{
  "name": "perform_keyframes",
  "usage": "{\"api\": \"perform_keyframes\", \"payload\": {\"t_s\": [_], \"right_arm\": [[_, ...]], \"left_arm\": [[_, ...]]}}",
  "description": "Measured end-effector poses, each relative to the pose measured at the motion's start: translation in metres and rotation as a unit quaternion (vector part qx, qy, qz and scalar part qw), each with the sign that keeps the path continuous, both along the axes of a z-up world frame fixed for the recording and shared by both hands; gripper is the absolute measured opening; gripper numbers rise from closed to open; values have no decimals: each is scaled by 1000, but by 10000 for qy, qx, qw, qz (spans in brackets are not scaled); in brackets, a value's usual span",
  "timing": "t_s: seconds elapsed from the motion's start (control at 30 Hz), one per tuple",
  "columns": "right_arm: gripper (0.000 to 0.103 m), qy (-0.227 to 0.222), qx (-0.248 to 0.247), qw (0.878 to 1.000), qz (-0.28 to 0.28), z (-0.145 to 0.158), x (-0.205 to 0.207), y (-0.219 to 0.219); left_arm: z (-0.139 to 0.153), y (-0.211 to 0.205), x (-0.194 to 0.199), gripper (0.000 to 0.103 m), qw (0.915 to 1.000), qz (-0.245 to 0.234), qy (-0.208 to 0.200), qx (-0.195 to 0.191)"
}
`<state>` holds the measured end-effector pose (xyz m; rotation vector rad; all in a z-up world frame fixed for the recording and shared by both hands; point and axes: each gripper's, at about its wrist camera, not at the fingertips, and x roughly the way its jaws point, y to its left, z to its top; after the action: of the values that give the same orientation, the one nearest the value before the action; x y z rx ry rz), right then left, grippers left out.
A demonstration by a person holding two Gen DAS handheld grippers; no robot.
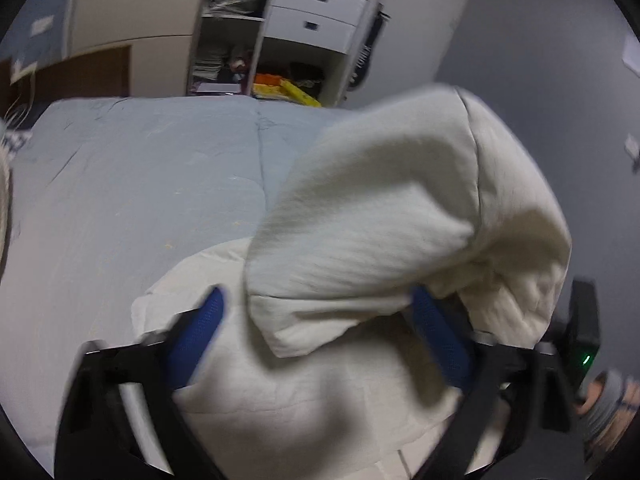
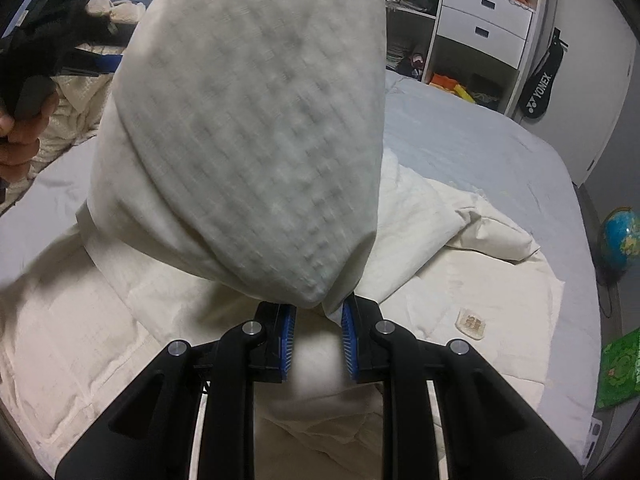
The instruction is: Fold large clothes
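Observation:
A large cream quilted garment (image 1: 384, 208) lies on a pale blue bed (image 1: 140, 184). In the left wrist view a raised fold of it hangs between and above my left gripper (image 1: 320, 312), whose blue pads (image 1: 200, 332) stand wide apart and hold nothing. In the right wrist view my right gripper (image 2: 318, 320) has its blue pads (image 2: 288, 340) pinching the lower edge of a lifted fold of the garment (image 2: 256, 128). The rest of the garment (image 2: 460, 280) spreads over the bed (image 2: 460, 136). The left gripper (image 2: 100, 62) shows at the top left, held by a hand.
White shelves with drawers (image 1: 320, 20) and clutter stand beyond the bed's far edge. A racket bag (image 2: 542, 84) hangs by the shelves. A globe (image 2: 620, 236) and a green packet (image 2: 618, 372) sit on the floor at the right of the bed.

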<state>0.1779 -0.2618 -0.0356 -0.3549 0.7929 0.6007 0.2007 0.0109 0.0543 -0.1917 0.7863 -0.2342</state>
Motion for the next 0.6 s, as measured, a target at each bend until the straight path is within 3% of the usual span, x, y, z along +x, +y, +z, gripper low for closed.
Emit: {"api": "perform_keyframes", "payload": {"t_s": [0.03,0.1,0.17,0.23,0.3,0.47,0.6], "right_arm": [[19,18,-3,10000,-23,1,0,1],[23,81,-56,9998,-173,5,1,3],[28,325,-3,9990,-321,13,2,8],[45,526,147,9974,-478,18,0,-1],[55,775,478,9932,-726,28,-6,-15],[62,1031,1341,9777,-1244,48,-18,-46],[64,1160,2188,9542,-1681,55,-9,-72]], "left_arm": [[-5,-6,3,46,9998,-108,125,137],[-11,-10,5,0,9990,-266,266,253],[-11,-12,4,0,9984,-400,311,252],[-7,-12,1,0,9982,-480,302,190],[-3,-11,-1,0,9982,-502,296,124],[-15,-10,-4,0,9964,-614,578,98],[-31,-6,-13,0,9944,-551,875,228]]}}
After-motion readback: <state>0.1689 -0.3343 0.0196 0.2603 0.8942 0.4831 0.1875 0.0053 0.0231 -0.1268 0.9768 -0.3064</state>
